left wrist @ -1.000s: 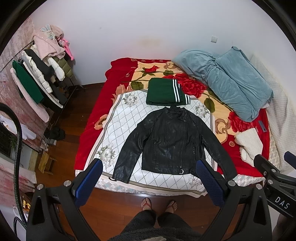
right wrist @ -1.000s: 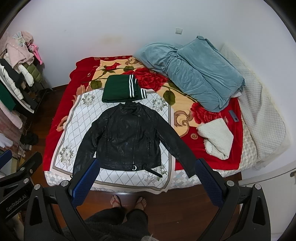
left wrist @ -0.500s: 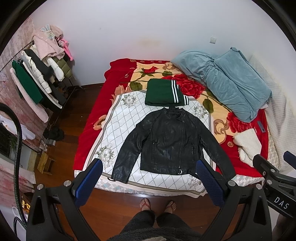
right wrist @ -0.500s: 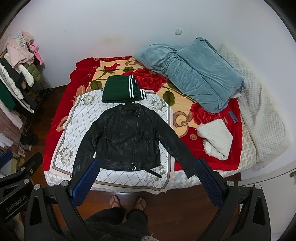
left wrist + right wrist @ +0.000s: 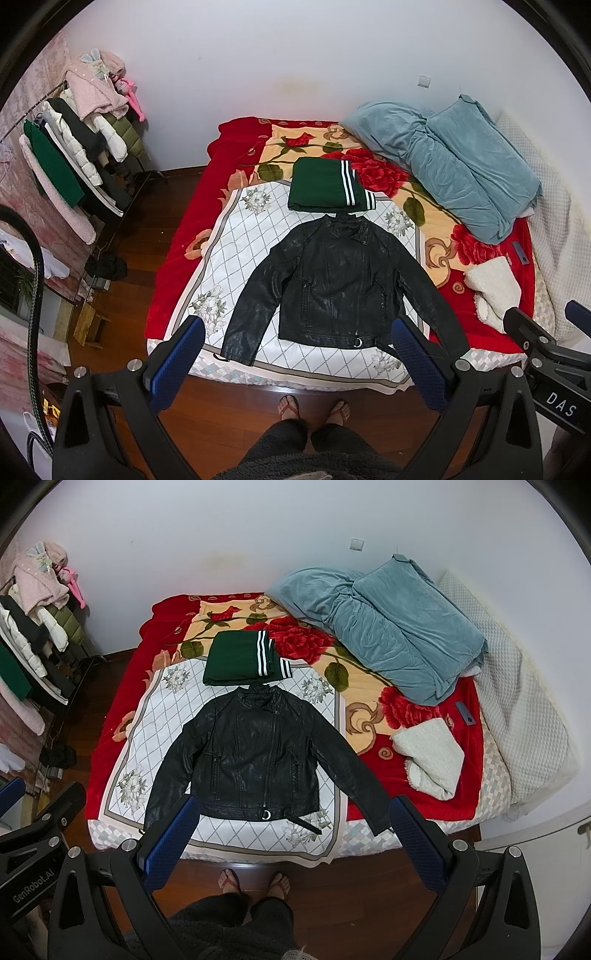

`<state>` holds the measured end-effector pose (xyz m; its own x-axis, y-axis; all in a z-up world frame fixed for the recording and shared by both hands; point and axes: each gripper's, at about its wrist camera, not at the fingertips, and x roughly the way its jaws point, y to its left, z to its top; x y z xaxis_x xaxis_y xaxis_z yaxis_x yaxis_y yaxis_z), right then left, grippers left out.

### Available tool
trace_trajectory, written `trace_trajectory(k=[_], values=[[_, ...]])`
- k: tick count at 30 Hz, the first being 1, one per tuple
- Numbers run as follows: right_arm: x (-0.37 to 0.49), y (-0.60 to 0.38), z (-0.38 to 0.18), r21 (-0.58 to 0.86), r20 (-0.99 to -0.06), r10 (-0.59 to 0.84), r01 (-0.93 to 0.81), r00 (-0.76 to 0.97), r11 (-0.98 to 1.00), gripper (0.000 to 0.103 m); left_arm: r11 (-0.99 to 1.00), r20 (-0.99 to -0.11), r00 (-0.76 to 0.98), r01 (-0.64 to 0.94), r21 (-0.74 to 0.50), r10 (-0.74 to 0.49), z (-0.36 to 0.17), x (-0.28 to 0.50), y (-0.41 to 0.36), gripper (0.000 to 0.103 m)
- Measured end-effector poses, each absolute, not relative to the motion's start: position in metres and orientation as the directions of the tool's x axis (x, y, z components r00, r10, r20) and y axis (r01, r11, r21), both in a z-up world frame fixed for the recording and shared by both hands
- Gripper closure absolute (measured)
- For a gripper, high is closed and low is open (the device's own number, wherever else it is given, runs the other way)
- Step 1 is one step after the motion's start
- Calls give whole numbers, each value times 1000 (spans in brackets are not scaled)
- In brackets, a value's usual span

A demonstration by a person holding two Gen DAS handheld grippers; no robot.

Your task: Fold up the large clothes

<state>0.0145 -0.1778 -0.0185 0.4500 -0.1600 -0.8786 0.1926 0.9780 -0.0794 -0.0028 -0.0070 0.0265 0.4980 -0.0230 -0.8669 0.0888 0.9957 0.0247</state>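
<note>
A black leather jacket (image 5: 336,284) lies flat and front up on a white patterned cloth (image 5: 236,243) on the bed, sleeves spread down and outward; it also shows in the right wrist view (image 5: 258,760). A folded green garment with white stripes (image 5: 325,184) lies just beyond its collar, also in the right wrist view (image 5: 243,659). My left gripper (image 5: 299,358) is open and empty, held high above the bed's near edge. My right gripper (image 5: 291,834) is open and empty at the same height. Neither touches the jacket.
A blue-grey quilt (image 5: 443,162) is piled at the back right of the bed, with a white fluffy garment (image 5: 495,288) nearer. A clothes rack (image 5: 74,155) stands at the left. The person's feet (image 5: 314,406) stand on the wooden floor by the bed (image 5: 177,251).
Both grippers have drifted slightly; the bed and jacket sit a touch lower and to the left in view. The clothes have not moved.
</note>
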Motion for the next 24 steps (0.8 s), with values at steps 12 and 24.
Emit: trace_trajectory(k=[12, 24], values=[[18, -185, -18, -75, -879, -171, 224, 446, 972, 0, 994, -865, 502, 103, 32, -24, 29, 6, -19, 0], [50, -260, -118, 47, -881, -192, 483, 433, 874, 0, 985, -778, 627, 110, 134, 36, -46, 93, -36, 0]])
